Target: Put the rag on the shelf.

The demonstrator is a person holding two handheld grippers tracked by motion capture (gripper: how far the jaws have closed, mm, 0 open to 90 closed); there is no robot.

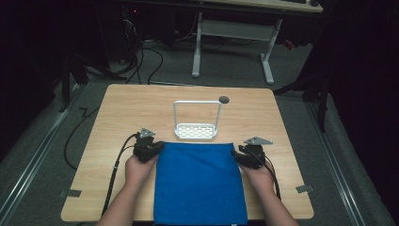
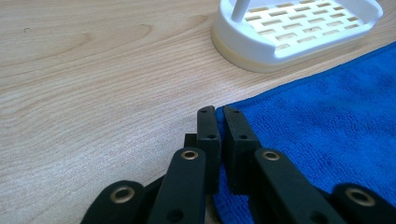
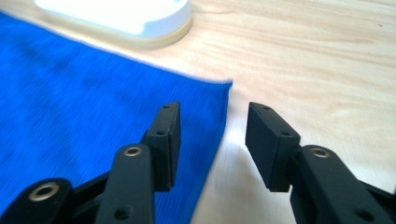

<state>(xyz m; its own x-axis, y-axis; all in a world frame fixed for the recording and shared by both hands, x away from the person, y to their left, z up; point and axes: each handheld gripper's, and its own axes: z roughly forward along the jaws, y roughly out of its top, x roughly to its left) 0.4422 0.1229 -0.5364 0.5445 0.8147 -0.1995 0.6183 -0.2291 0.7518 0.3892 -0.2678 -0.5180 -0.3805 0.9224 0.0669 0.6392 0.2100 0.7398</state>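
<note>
Two grippers are working the far corners of a blue towel (image 1: 200, 181) that's lying flat on the wooden table (image 1: 122, 108), its near end hanging over the edge closest to the person. Starting close in, the left gripper (image 2: 218, 114) is pinching the towel's far left corner, jaws nearly together with just a sliver of blue cloth showing between them, so I'd call that side grabbed. The right gripper (image 3: 212, 122) isn't there yet: its jaws are standing wide apart, straddling the towel's right edge just short of the far right corner, one jaw over the cloth and the other over bare wood. So the step in hand looks like getting hold of both far corners, probably for a fold or a lift. Next move, I'm guessing, calls for the right one dropping onto that edge and closing before anything gets pulled. Just past the towel's far edge, a white slotted rack (image 1: 196, 130) with a tall wire handle is sitting.
</note>
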